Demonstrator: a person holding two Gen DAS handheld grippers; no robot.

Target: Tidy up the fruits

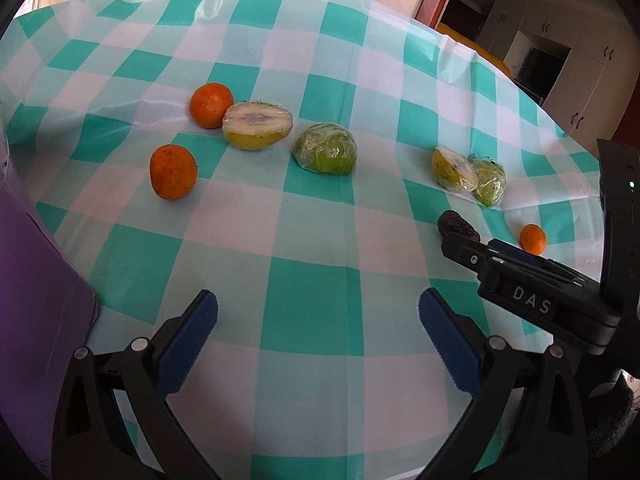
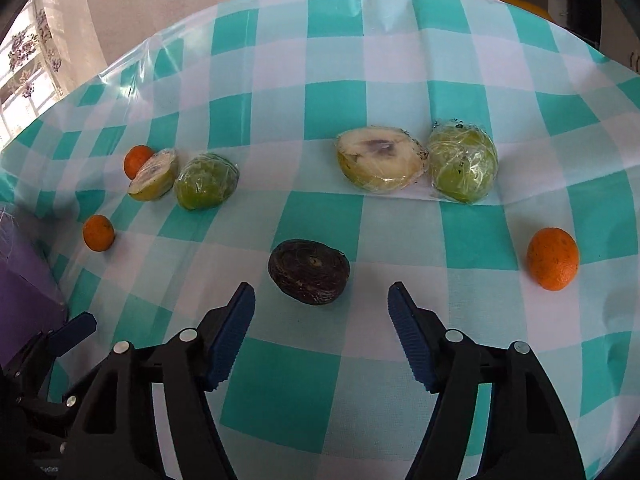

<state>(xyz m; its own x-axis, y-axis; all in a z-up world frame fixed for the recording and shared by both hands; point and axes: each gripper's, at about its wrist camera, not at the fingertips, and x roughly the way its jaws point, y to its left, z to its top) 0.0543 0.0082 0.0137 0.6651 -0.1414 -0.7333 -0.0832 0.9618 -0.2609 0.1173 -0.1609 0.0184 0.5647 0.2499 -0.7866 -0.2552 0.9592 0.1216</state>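
Observation:
Fruits lie on a teal-and-white checked tablecloth (image 1: 312, 300). In the left wrist view, two oranges (image 1: 173, 177) (image 1: 211, 105) lie left, beside a wrapped cut pear half (image 1: 258, 124) and a wrapped green half (image 1: 325, 149). Two more wrapped halves (image 1: 468, 174) lie right, with a small orange (image 1: 533, 239) and a dark avocado (image 1: 458, 226). My left gripper (image 1: 318, 332) is open and empty above the cloth. My right gripper (image 2: 321, 322) is open, just short of the dark avocado (image 2: 309, 271). Wrapped halves (image 2: 380, 164) (image 2: 462, 167) lie beyond it, and an orange (image 2: 553, 258) to its right.
A purple object (image 1: 36, 288) stands at the left edge, also in the right wrist view (image 2: 24, 292). The right gripper's body (image 1: 536, 292) shows in the left wrist view. The table's far edge (image 1: 500, 64) borders a doorway and cabinets. More fruit (image 2: 180, 178) lies far left.

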